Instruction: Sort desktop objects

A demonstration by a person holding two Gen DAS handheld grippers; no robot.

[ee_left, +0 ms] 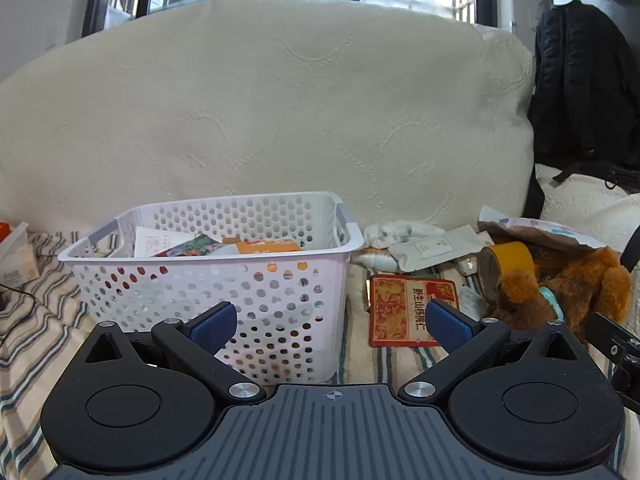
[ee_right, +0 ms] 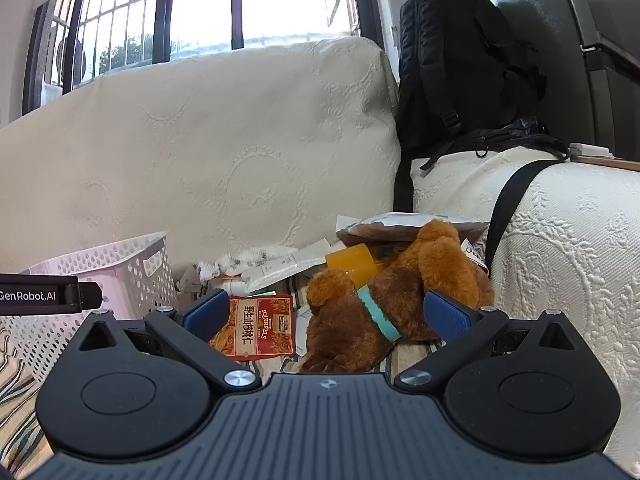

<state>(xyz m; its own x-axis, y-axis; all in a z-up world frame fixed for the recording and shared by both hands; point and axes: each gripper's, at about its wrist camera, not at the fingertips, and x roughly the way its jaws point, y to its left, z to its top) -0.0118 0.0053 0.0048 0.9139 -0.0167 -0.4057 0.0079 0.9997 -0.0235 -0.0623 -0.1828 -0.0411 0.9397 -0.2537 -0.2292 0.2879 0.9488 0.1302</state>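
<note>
Right wrist view: my jaws gape wide, empty, around the plush dog. I'd close on its body, then carry it to the basket

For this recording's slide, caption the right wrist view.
Open right gripper faces a brown plush toy and red snack packet beside a white basket.

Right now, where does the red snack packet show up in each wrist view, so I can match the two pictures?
Left wrist view: the red snack packet lies flat right of centre, just right of the white basket, partly behind the right blue pad.
Right wrist view: the packet lies left of centre, beside the left blue pad, left of the brown plush toy.
Shared landmark: the plush toy with its teal collar, right of the packet in both.
</note>
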